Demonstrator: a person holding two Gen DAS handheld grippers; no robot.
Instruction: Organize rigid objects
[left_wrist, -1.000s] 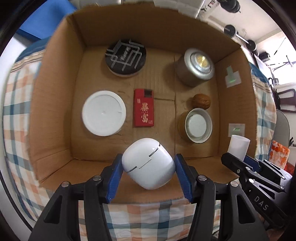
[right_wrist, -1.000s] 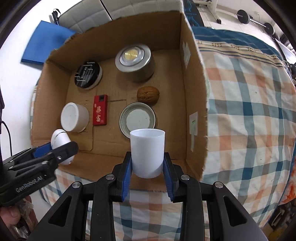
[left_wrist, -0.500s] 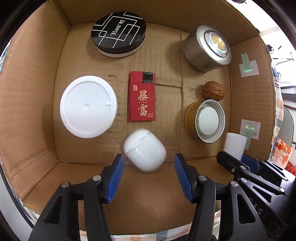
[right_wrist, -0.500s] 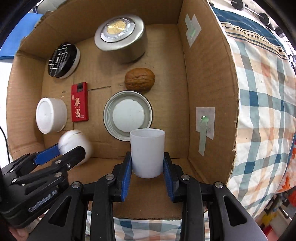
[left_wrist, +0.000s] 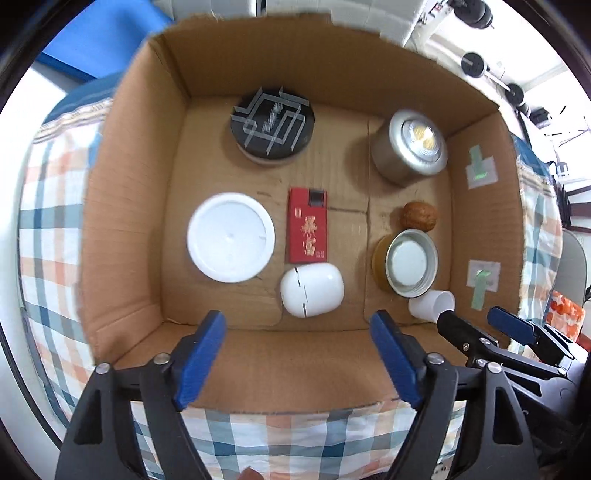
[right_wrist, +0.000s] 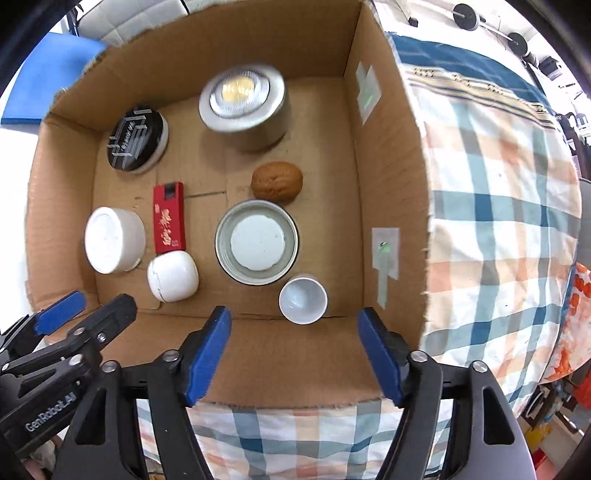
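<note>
both tools are spread wide with nothing between the blue pads. the left tool (left_wrist: 297, 354) hangs over the near wall of the cardboard box (left_wrist: 122, 229), and the right tool (right_wrist: 295, 350) does the same a bit further right, over the same near wall.

the white rounded case (left_wrist: 312, 291) lies on the box floor near the front, just below the red box with gold characters (left_wrist: 307, 230), and looks like it's touching or nearly touching its bottom edge. to its left sits the white round lidded container (left_wrist: 231, 237), close but apart.

the small white cup (right_wrist: 303, 300) stands upright, mouth up, in the front right part of the box floor, right beside the open metal tin with a white disc inside (right_wrist: 256, 242). can't tell if they touch. from the left view the cup is half hidden behind the right tool's finger.

behind the tin is a walnut (right_wrist: 277, 181), then a silver round tin with a gold top (right_wrist: 243, 105) toward the back right. the black round tin with white line pattern (right_wrist: 136, 138) is at the back left.

the box sits on a plaid cloth (right_wrist: 498, 221) in orange, teal and white. a couple of taped patches with green marks (right_wrist: 384, 254) sit on the right inner wall.
</note>
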